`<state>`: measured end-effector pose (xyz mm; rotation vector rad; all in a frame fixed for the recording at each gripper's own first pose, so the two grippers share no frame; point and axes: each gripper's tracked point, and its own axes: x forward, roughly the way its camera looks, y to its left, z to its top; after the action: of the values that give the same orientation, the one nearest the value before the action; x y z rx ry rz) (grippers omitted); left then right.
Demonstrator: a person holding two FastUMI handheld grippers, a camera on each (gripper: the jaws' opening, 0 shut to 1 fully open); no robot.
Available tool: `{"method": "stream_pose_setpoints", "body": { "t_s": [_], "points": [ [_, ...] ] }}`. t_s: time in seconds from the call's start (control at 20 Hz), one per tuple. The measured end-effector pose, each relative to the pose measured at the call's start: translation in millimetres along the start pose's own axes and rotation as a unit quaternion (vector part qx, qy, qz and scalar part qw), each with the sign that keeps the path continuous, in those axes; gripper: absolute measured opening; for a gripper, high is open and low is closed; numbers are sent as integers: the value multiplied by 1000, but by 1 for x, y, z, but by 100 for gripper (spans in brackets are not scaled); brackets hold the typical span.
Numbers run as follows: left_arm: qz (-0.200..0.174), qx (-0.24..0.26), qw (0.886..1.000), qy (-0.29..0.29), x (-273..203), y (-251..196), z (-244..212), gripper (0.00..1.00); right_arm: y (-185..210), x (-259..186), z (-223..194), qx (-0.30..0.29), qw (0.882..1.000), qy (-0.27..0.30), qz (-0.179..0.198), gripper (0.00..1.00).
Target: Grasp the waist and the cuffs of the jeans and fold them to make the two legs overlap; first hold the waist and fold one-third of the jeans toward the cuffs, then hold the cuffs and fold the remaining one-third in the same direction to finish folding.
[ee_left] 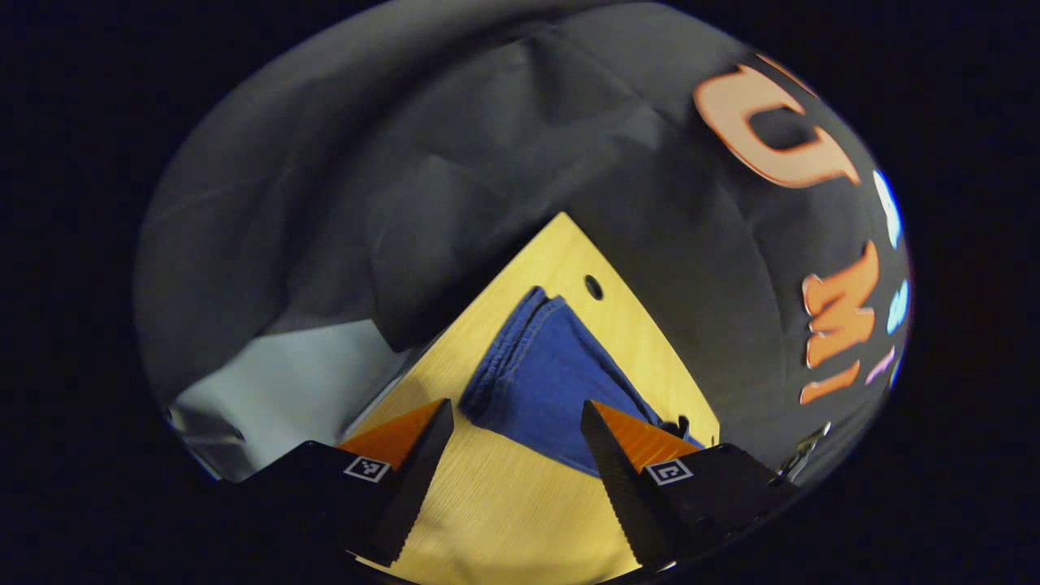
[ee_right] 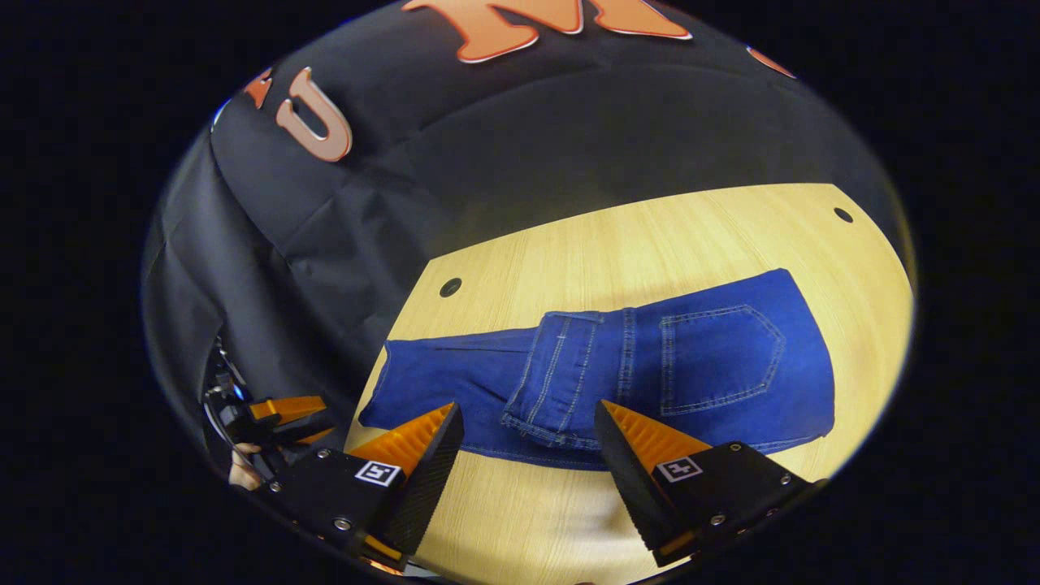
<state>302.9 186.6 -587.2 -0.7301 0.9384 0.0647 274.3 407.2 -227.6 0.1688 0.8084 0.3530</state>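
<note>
Blue denim jeans (ee_right: 650, 366) are shown lying flat on the pale wooden table (ee_right: 650, 236), folded lengthwise so that the two legs overlap. In the right gripper view the seat, with a stitched back pocket (ee_right: 719, 357), is seen towards the right, and the waist end is turned over onto the legs near the middle, its edge lying just beyond the gap between the fingers. The legs run on towards the left edge of the table. Two small dark round holes (ee_right: 450, 287) are seen in the table top, one near each far corner.

The right hand-held gripper (ee_right: 528, 443) is held wide open above the near edge of the table, with nothing between its fingers; whether the fingertips touch the denim cannot be told. At the lower left of this view the other hand-held gripper and part of the hand holding it are visible, off the table's left end.

In the left gripper view the left hand-held gripper (ee_left: 517, 431) is likewise spread wide and grips nothing. Beyond its fingers the cuff end of the jeans (ee_left: 540, 378) is seen lying on the table (ee_left: 504, 504), reaching towards a far corner of the table.
</note>
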Motion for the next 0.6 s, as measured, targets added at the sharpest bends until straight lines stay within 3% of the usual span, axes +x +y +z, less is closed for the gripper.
{"method": "stream_pose_setpoints", "body": {
  "t_s": [0.2, 0.6],
  "points": [
    [18, -59, 998, 18, -10, 19, -1, 98, -46, -20, 7, 14, 999, 3, -34, 99],
    [34, -139, 990, -15, 12, 11, -25, 98, -99, -38, 9, 64, 997, 13, -46, 99]
  ]
}}
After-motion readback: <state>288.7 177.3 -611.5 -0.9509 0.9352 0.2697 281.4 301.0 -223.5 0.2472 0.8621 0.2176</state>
